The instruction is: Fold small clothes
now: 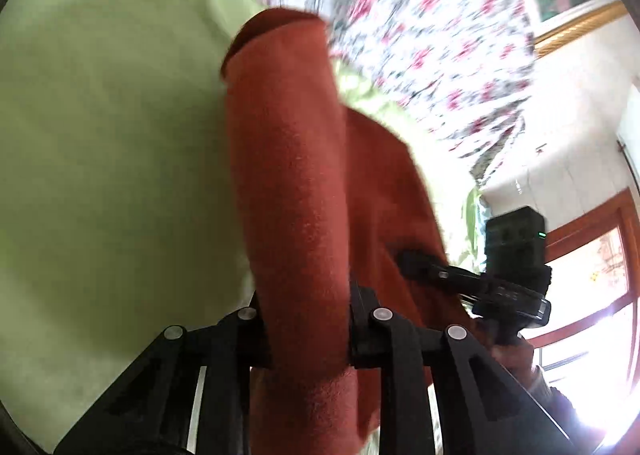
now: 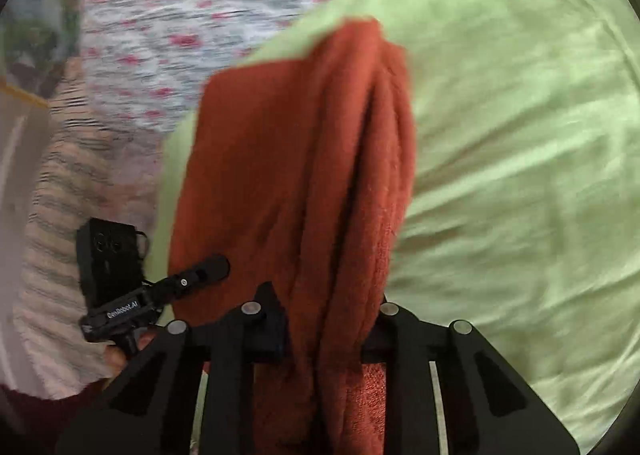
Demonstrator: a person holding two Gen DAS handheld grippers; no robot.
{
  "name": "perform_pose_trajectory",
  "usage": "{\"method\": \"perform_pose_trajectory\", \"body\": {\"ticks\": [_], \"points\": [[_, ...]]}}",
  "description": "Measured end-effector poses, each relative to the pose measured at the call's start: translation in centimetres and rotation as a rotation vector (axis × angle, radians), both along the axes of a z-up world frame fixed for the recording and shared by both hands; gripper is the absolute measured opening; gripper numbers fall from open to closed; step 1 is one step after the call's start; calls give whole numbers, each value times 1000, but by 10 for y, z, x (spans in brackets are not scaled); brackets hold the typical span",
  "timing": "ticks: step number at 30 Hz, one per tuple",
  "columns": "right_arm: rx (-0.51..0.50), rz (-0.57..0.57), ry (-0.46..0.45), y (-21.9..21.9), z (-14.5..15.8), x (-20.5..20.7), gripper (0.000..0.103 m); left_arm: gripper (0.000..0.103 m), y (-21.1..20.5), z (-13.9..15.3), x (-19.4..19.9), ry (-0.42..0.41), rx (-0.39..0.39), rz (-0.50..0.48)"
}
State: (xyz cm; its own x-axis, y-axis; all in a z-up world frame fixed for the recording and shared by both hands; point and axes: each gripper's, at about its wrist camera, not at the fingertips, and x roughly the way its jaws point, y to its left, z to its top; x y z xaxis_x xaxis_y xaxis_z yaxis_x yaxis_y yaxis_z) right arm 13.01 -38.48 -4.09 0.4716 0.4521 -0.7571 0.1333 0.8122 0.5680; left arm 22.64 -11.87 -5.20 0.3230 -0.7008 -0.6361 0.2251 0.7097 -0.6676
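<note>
Left wrist view looks along the left tool (image 1: 306,331), whose 2 fingers are closed tight on a thick fold of a rust-red cloth (image 1: 288,175); the fabric bulges out both ahead of and behind the pinch, so several layers appear to be caught at once. To the right of that fold the cloth spreads as a flatter sheet toward the right tool (image 1: 420,259), whose tips reach into the fabric's far edge. The right wrist view gives the mirror picture: the right tool (image 2: 328,329) is clamped on a bunched, pleated band of the same rust-red cloth (image 2: 304,175), and the left tool (image 2: 208,269) shows at the lower left with its tips at the cloth's other side.

Holding the cloth by 2 separated points is probably meant to keep the span between them taut and square, so that one edge can be carried over and laid down evenly. The cloth looks raised off the light green bedsheet (image 1: 112,143) rather than resting flat on it, though motion blur makes the gap hard to judge. A floral fabric (image 1: 420,23) lies beyond the cloth, and a striped knit fabric (image 2: 60,215) shows behind the left tool. I judge the fold to be mid-way.
</note>
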Motion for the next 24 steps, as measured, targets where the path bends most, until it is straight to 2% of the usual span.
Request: {"method": "perform_pose_trajectory", "body": {"ticks": [3, 6, 9, 12, 14, 16, 21, 24], "points": [[55, 71, -28, 43, 2, -8, 24, 21, 51, 12, -39, -5, 16, 55], [113, 156, -37, 92, -10, -14, 24, 21, 100, 8, -74, 16, 43, 113], [149, 230, 8, 139, -35, -19, 24, 21, 142, -11, -102, 75, 67, 160], [126, 262, 74, 166, -60, -21, 24, 27, 159, -41, -114, 156, 66, 179], [117, 242, 101, 165, -67, -23, 28, 34, 173, -47, -115, 178, 41, 197], [115, 216, 134, 159, -69, -23, 35, 35, 184, -43, -109, 166, 23, 216], [16, 222, 141, 161, -52, -28, 36, 36, 193, -41, -61, 152, 12, 224], [-14, 224, 138, 161, -43, -30, 36, 42, 192, -47, -28, 172, -10, 230]]}}
